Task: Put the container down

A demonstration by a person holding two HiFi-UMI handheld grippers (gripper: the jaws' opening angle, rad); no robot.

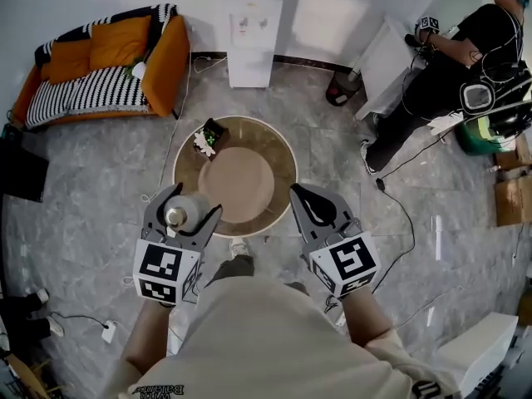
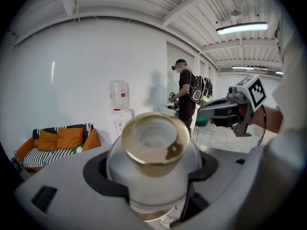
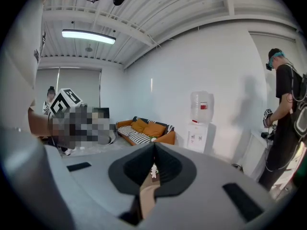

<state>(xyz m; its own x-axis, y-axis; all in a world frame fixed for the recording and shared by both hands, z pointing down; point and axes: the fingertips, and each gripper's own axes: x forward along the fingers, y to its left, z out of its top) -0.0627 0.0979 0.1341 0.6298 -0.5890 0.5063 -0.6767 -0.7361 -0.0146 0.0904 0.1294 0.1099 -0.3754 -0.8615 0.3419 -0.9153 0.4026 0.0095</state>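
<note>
Gripping side, left gripper [image 1: 193, 202]: lower left of the head view; jaws clamped round the belly of the container, one on each flank.
Container [image 2: 153, 164]: round silver body with a gold-coloured collar and an open mouth facing up. The inside looks pale, and its contents cannot be made out. In the head view it sits at the lower-left rim of the table; whether it touches the top cannot be told.
Right gripper [image 1: 298, 194]: lower right of centre, at the table's lower-right rim; jaws pressed together with nothing between them.
Round table [image 1: 283, 169]: centre of the head view, with a light brown middle inside a darker brown ring.
Dark pot [image 1: 208, 136]: on the table's upper-left edge, well apart from both grippers, holding something white and green.
Water dispenser [image 1: 252, 36]: white, top centre against the wall.
Bottle [image 2: 118, 94]: clear, standing on the dispenser; its fill level is unclear.
Sofa [image 1: 100, 65]: upper left, orange with black-and-white stripes and orange cushions.
Person [image 1: 465, 56]: upper right, in black, beside a white cabinet.
</note>
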